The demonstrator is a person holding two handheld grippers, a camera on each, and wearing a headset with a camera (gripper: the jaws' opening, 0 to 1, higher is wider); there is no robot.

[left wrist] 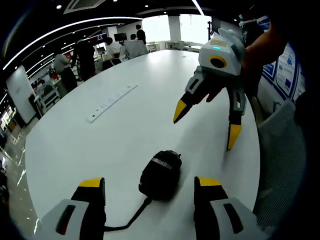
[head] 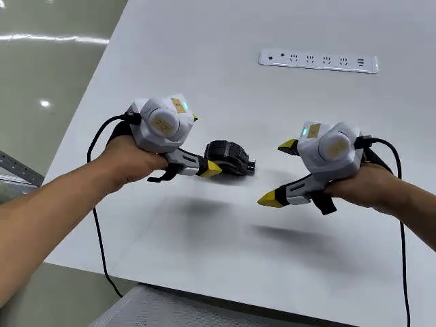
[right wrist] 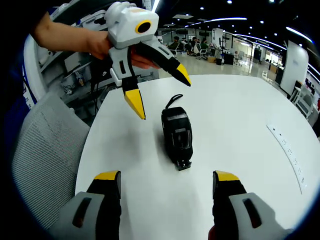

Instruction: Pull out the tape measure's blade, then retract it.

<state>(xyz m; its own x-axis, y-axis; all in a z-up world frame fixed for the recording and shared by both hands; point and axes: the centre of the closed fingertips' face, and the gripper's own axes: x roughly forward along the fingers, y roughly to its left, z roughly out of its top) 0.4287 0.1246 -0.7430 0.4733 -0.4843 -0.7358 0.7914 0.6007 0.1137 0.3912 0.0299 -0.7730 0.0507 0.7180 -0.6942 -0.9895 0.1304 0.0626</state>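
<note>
A black tape measure (head: 228, 157) lies on the white table (head: 204, 231), its blade fully in. It sits just beyond the tips of my left gripper (head: 202, 143), which is open and holds nothing. In the left gripper view the tape measure (left wrist: 161, 175) lies ahead between the yellow fingertips (left wrist: 91, 182), its wrist strap trailing toward me. My right gripper (head: 277, 172) hovers open to the right, apart from the case. The right gripper view has the tape measure (right wrist: 177, 135) with its blade hook end toward my right gripper (right wrist: 167, 176), and the left gripper (right wrist: 158, 90) above its far end.
A white power strip (head: 317, 60) lies at the table's far side. A grey mesh chair (head: 157, 306) stands at the near edge. Several people sit at desks beyond the table in the left gripper view. Bare tabletop surrounds the tape measure.
</note>
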